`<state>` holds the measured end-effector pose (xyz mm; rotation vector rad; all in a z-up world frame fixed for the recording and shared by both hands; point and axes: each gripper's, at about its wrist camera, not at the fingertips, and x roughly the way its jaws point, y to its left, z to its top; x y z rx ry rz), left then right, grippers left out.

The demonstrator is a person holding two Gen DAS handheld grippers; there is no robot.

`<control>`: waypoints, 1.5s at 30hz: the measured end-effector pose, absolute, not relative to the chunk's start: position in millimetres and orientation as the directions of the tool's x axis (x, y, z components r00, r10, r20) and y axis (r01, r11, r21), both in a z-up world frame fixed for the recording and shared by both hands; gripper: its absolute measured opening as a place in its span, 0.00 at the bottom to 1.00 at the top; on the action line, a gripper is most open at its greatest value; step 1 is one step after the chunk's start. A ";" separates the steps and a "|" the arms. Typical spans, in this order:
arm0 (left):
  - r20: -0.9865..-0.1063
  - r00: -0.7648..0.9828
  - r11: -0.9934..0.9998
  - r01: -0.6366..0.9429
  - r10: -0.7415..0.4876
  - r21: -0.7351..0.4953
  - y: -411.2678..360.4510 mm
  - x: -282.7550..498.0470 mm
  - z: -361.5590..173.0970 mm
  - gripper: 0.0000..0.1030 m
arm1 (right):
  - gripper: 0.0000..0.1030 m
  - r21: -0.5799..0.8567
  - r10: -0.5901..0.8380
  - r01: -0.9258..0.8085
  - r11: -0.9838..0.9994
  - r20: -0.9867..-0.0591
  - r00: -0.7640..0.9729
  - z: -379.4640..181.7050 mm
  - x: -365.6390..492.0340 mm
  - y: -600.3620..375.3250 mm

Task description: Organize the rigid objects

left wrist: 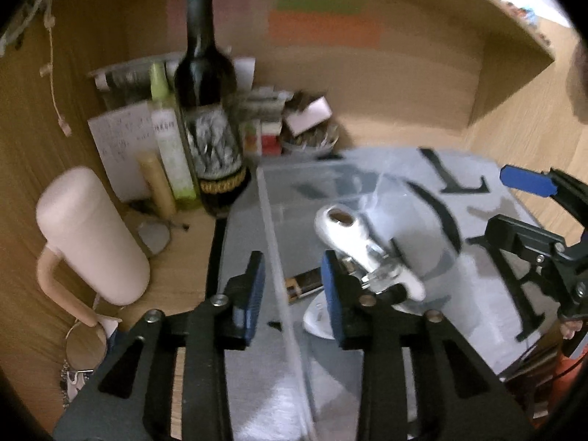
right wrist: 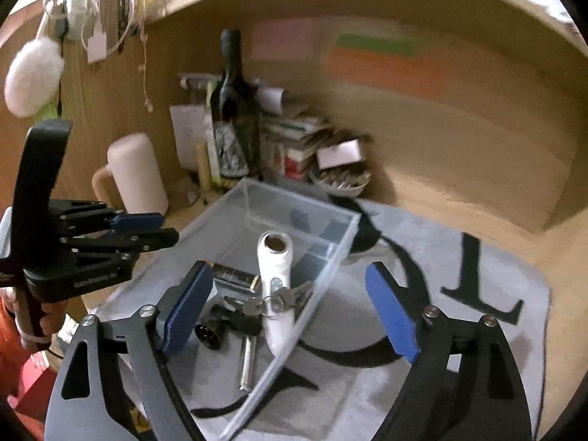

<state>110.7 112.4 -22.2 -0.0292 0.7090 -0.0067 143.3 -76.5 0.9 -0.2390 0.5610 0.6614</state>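
Note:
A clear plastic box (right wrist: 338,253) stands on a grey mat (right wrist: 459,294). Inside it lie a white handheld device (right wrist: 275,283), a bunch of keys (right wrist: 273,303), a dark rectangular item (right wrist: 235,277), a black round part (right wrist: 211,330) and a metal rod (right wrist: 248,362). My right gripper (right wrist: 294,316) is open above the box's near right wall, holding nothing. My left gripper (left wrist: 294,290) is open, its fingers straddling the box's left wall (left wrist: 279,257); it also shows in the right wrist view (right wrist: 143,229). The white device (left wrist: 352,235) shows in the left wrist view.
A dark wine bottle (left wrist: 209,110), a pale pink mug (left wrist: 92,235), a green tube (left wrist: 171,139), stacked books and boxes (left wrist: 272,121) and a bowl (right wrist: 340,180) crowd the back left corner of the wooden desk alcove. The grey mat (left wrist: 477,198) carries large black letters.

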 end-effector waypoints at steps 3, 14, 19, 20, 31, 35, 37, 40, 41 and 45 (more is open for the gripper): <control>-0.610 0.792 0.999 0.016 -0.035 -0.037 101.1 96.3 -10.1 0.43 | 0.89 -0.024 0.514 -0.617 0.787 -0.528 0.676 8.2 132.3 -90.3; -0.376 0.926 1.000 0.008 0.003 0.027 57.6 34.3 23.1 0.83 | 1.00 -0.022 0.463 -0.511 0.859 -0.391 0.795 19.6 78.8 -134.3; -0.321 0.947 1.000 0.010 -0.004 0.016 47.0 11.2 25.1 0.90 | 1.00 -0.021 0.453 -0.492 0.870 -0.359 0.816 18.4 57.4 -147.5; -0.317 0.948 1.000 0.014 -0.011 0.009 46.1 8.1 24.8 0.91 | 1.00 -0.024 0.451 -0.490 0.872 -0.354 0.819 17.9 53.0 -149.3; -0.268 0.963 1.000 0.013 -0.013 -0.002 40.8 -14.4 22.6 0.95 | 1.00 -0.031 0.428 -0.460 0.887 -0.315 0.847 13.7 26.6 -158.3; -0.249 0.968 1.000 0.011 -0.007 0.015 37.7 -18.5 22.1 0.95 | 1.00 -0.033 0.425 -0.457 0.889 -0.314 0.849 13.4 26.2 -158.6; -0.242 0.970 1.000 0.009 -0.004 0.022 36.0 -19.4 21.7 0.96 | 1.00 -0.030 0.424 -0.456 0.889 -0.316 0.849 13.1 26.4 -158.4; -0.233 0.973 0.999 0.009 -0.001 0.032 34.9 -19.7 21.5 0.96 | 1.00 -0.031 0.425 -0.457 0.889 -0.317 0.848 12.2 26.8 -159.3; -0.230 0.973 0.999 0.009 -0.001 0.034 34.5 -19.6 21.2 0.97 | 1.00 -0.032 0.425 -0.458 0.889 -0.318 0.848 12.3 27.3 -159.2; -0.230 0.973 0.999 0.012 -0.003 0.037 34.3 -19.0 19.9 0.97 | 1.00 -0.039 0.423 -0.458 0.888 -0.321 0.847 11.6 27.8 -158.0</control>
